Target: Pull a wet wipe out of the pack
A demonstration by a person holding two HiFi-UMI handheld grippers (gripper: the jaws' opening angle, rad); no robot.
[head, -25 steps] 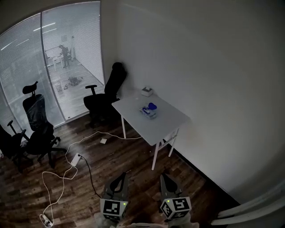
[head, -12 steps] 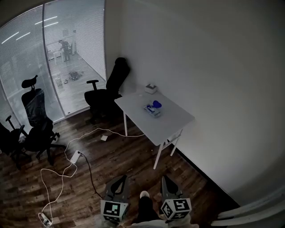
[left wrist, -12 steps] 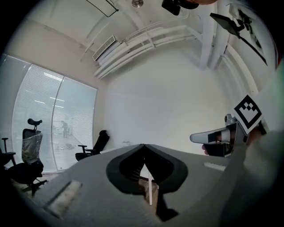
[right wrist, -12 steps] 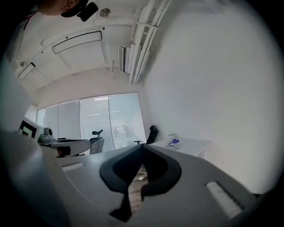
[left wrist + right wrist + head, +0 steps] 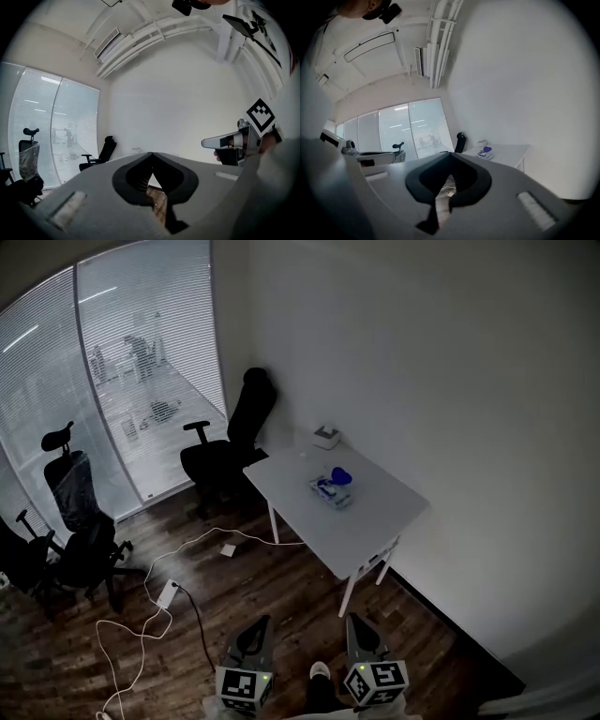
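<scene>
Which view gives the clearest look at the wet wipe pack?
The head view: the wipe pack lies in plain sight from above on the white table. The right gripper view shows it small and distant; the left gripper view does not show it clearly.

I see the counter [image 5: 375, 526] topped in smooth, matt white. The floor [image 5: 272, 592] under it is dark wood plank with a faint sheen, and the wall [image 5: 450, 409] behind it is matt white. The chair [image 5: 239, 427] beside it looks matt black. Both the left gripper [image 5: 261, 620] and the right gripper [image 5: 353, 618] have matt grey plastic jaws.
</scene>
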